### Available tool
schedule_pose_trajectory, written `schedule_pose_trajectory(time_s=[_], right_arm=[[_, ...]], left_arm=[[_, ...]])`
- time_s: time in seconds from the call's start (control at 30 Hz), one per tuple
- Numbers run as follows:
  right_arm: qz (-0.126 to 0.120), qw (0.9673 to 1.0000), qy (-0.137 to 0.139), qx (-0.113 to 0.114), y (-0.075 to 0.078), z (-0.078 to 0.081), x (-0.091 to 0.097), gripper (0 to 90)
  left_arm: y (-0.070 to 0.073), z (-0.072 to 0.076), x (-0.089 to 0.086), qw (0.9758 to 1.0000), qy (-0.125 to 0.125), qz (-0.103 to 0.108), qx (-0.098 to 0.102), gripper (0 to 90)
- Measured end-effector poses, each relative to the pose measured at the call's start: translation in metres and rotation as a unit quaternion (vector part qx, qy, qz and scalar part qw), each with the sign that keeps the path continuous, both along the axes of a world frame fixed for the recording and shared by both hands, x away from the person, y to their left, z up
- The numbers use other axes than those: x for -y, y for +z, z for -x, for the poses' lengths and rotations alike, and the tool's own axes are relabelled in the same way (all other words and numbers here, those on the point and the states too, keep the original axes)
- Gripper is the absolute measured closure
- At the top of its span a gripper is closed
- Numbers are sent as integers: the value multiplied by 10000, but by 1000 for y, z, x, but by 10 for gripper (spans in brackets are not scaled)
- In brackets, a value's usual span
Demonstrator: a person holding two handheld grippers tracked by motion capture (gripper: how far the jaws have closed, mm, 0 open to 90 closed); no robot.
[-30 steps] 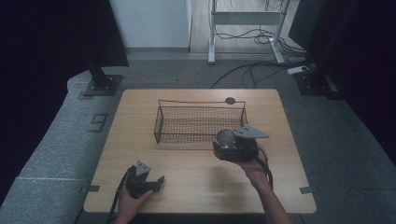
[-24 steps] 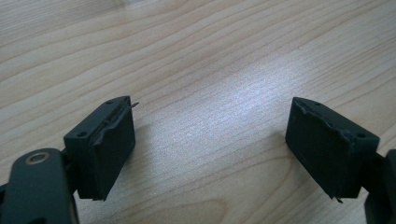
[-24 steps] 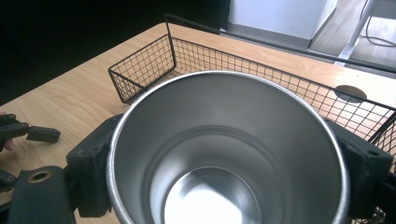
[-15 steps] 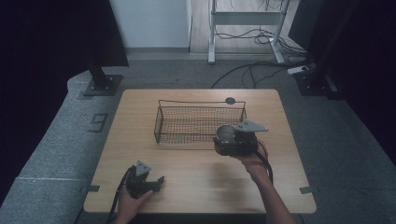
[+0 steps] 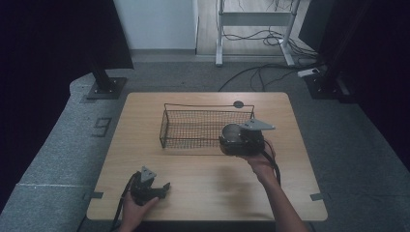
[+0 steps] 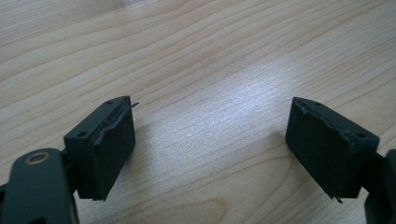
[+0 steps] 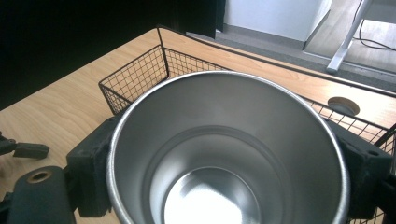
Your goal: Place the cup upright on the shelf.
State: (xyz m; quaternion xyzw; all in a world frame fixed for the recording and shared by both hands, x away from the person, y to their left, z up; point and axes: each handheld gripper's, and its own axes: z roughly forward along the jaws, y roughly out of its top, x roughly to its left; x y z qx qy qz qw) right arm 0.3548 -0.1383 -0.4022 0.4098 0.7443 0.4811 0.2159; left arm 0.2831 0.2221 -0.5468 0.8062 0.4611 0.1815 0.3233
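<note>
your left gripper (image 5: 153, 184) rests low on the near left part of the table (image 5: 145, 125), held in your left hand (image 5: 133, 210) at the front edge, with its cable running back off the edge beside your wrist. it points away from you and a little to the right. in the left gripper view its jaws stand wide apart over bare wood grain, with nothing between them.

further right, a black wire basket (image 5: 193, 126) sits on the middle of the table, long side running left to right.

your right gripper (image 5: 231, 137) is raised at the basket's near right corner, over its front rim. its jaws are closed on a steel cup (image 5: 233, 132), one pad pressed to each side of the cup just below the rim. in the right gripper view the cup (image 7: 229, 149) has its open mouth turned toward the camera, so you look straight down its length to the shiny bottom; its long axis lies along the gripper's own line. seen from above, the mouth faces up and toward you, tilted off upright. the basket (image 7: 140, 74) lies just behind the cup. your right forearm (image 5: 283, 205) comes in from the bottom right, with the hand (image 5: 258, 162) gripping from the near side and the grey plate on top pointing right.
</note>
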Motion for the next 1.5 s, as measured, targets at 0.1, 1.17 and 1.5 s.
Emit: schedule_pose_trajectory(time_s=[0.1, 1.17, 1.5], right_arm=[[-14, 10000, -4, 11, 4, -4, -3, 133], [165, 9997, -51, -154, 6, -49, -16, 133], [274, 9994, -131, -164, 3, -63, -18, 133]], left_arm=[[0, 0, 0, 10000, 0, 0, 0, 158], [0, 0, 0, 10000, 3, 15, 5, 158], [0, 0, 0, 10000, 4, 19, 8, 158]])
